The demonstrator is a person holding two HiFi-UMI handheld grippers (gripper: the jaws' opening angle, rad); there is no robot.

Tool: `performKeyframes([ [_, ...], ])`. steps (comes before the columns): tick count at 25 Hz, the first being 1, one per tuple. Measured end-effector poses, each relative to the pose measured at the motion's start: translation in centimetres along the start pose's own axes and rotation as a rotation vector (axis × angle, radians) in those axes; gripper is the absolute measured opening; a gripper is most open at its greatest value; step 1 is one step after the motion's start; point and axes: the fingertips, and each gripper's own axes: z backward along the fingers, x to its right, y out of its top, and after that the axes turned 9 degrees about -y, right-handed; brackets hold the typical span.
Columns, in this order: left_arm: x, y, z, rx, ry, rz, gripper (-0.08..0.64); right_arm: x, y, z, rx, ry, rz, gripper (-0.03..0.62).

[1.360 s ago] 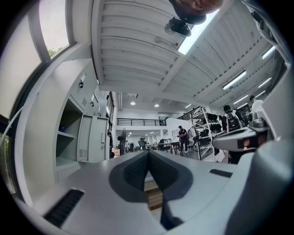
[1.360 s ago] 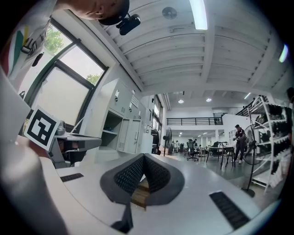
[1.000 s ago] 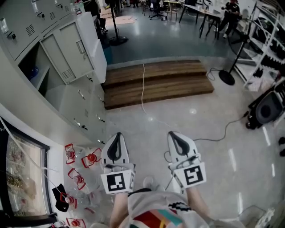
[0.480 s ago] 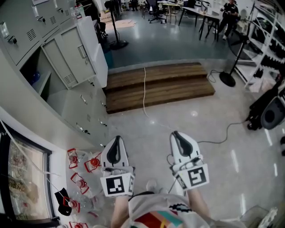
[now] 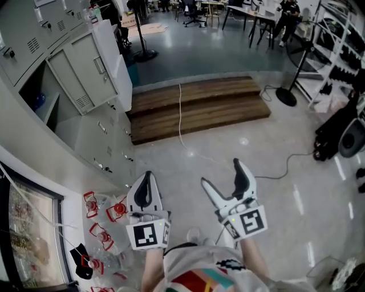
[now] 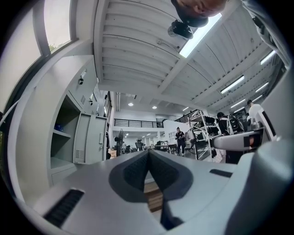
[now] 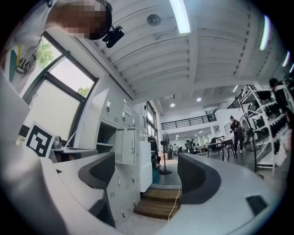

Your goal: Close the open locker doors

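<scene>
— How do the jaws stand?
— The left gripper (image 5: 148,174) has its jaws pressed together, empty. The right gripper (image 5: 221,173) has just been opening its jaws; they gape wide, with nothing between them.
— And the open locker door (image 5: 85,71)?
— Well ahead of both jaws, to their left, standing ajar.

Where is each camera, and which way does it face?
Head view: on the person's head, steeply down at the grey floor; shows left tool, right tool.
Left gripper view: on the left tool, level along its shut jaws; right tool at right.
Right gripper view: on the right tool, along empty jaws that have just been opening.
All share the open grey metal locker door and brown wooden platform.
</scene>
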Motion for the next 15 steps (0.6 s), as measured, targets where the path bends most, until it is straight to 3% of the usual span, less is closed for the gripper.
performKeyframes([
  [11,-2.0,-1.5,-1.3,0.006,0.006,0.05,0.005,-2.3,-3.1,-2.3,-0.121,0.025,0.073,0.397],
  [15,-3.3,-2.6,-1.9,-0.005,-0.002,0.033,0.005,-2.6,-4.5,-3.1,-0.144,0.02,0.076,0.396],
])
